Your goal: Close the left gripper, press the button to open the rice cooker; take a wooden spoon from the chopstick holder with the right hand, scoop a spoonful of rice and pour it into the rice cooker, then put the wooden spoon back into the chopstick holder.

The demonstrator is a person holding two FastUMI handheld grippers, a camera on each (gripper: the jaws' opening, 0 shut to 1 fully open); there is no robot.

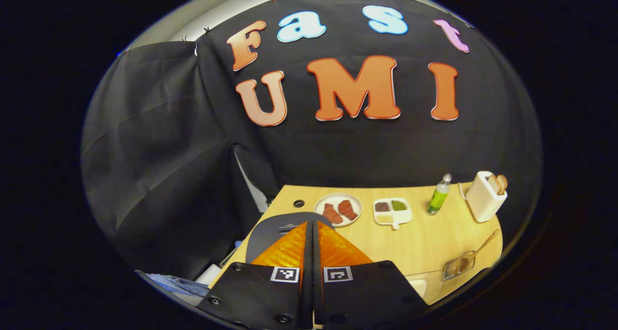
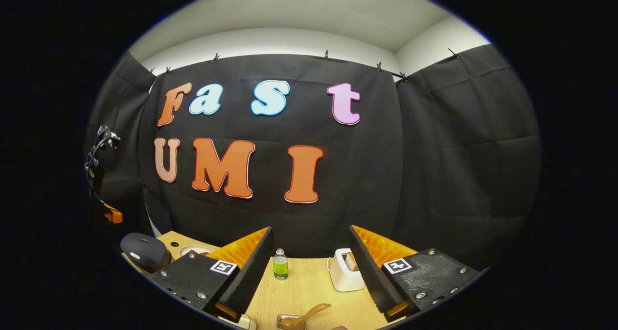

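On the wooden table [image 1: 425, 243], the dark rice cooker [image 1: 282, 228] is the biggest thing and the best landmark; in the left gripper view its domed lid sits directly beyond the left gripper [image 1: 311, 233], whose two fingers are pressed together with nothing between them. The lid looks down, so the step in hand is, as I judge it, the press on the release button. To do that well, keep the jaws together so the tips act as one blunt point, bring them squarely onto the button rather than the lid's curve, and push straight — a glancing push could slide off or shove the cooker. I cannot make out the button itself from here.

To the right of the cooker and farther back stands the white toaster [image 1: 483, 197] with bread in it, then the green bottle [image 1: 438, 197] nearer the cooker. Closer still to the cooker lie a plate [image 1: 338, 208] and a small divided dish [image 1: 392, 211].

In the right gripper view the cooker [image 2: 144, 251] sits far left, and the right gripper [image 2: 309, 272] has its jaws wide apart, holding nothing. Below it, well right of the cooker, the wooden spoon [image 2: 306, 315] rests in its holder [image 2: 289, 320] — waiting for the later step. Whether the clear tub at the near edge holds the rice, I cannot tell.
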